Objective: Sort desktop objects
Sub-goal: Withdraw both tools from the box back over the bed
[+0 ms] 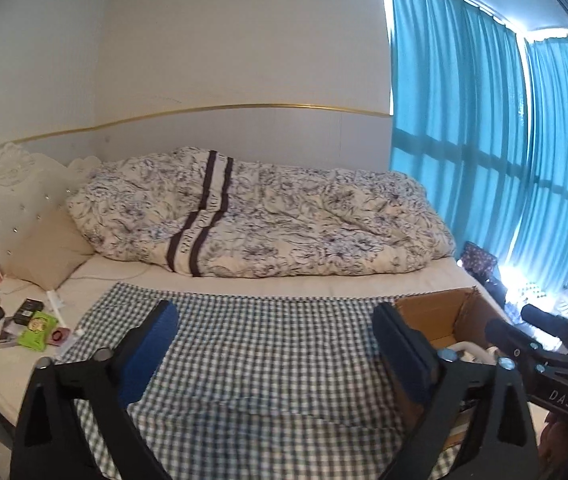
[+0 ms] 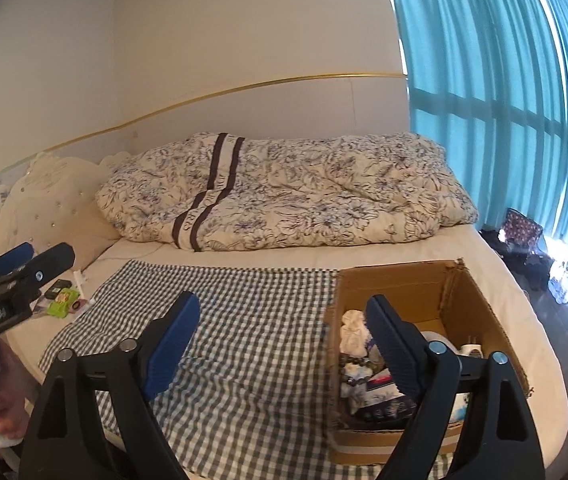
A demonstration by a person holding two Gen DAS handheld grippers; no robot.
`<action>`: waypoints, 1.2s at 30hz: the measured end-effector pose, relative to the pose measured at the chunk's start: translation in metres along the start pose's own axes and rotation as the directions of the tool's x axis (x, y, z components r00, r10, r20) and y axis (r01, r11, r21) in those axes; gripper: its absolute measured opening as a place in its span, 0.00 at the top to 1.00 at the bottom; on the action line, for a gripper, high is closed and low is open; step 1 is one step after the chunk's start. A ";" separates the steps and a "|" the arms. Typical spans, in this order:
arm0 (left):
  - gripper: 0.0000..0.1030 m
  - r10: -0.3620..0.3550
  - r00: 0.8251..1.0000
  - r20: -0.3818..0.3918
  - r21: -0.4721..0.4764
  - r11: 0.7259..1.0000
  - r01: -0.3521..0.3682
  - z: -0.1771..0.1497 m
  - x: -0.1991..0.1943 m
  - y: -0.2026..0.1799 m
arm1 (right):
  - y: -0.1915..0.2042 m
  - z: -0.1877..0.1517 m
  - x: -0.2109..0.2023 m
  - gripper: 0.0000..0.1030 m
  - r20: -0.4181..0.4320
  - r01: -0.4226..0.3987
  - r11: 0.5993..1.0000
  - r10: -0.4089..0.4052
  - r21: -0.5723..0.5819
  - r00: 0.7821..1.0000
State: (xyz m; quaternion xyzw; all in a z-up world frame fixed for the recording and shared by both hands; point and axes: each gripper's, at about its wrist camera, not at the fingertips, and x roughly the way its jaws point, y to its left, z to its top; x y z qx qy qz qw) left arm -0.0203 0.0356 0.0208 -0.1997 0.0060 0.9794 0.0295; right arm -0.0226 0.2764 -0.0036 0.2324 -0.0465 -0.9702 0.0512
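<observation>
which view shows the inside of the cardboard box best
The right wrist view. It looks down into the cardboard box, showing mixed items piled inside, though the right gripper hides some of them. The left wrist view catches only the box's far corner at its right side, behind a finger of the left gripper.

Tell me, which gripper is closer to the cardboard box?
Right. The right gripper hangs at the cardboard box, one finger over its contents; the left gripper is over the checked cloth beside it.

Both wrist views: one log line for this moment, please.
left tongs open, empty | right tongs open, empty | cardboard box holds items | checked cloth bare
</observation>
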 end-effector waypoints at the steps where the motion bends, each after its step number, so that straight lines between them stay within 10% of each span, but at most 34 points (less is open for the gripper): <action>1: 0.00 0.010 1.000 0.003 0.007 1.000 -0.010 -0.001 -0.002 0.003 | 0.005 -0.001 0.000 0.11 0.002 -0.003 1.000 0.003 -0.005 1.000; 36: 0.00 0.075 0.995 -0.067 0.011 0.997 -0.074 -0.028 0.005 0.038 | 0.039 -0.023 0.013 0.00 -0.034 -0.026 0.999 0.024 -0.039 0.999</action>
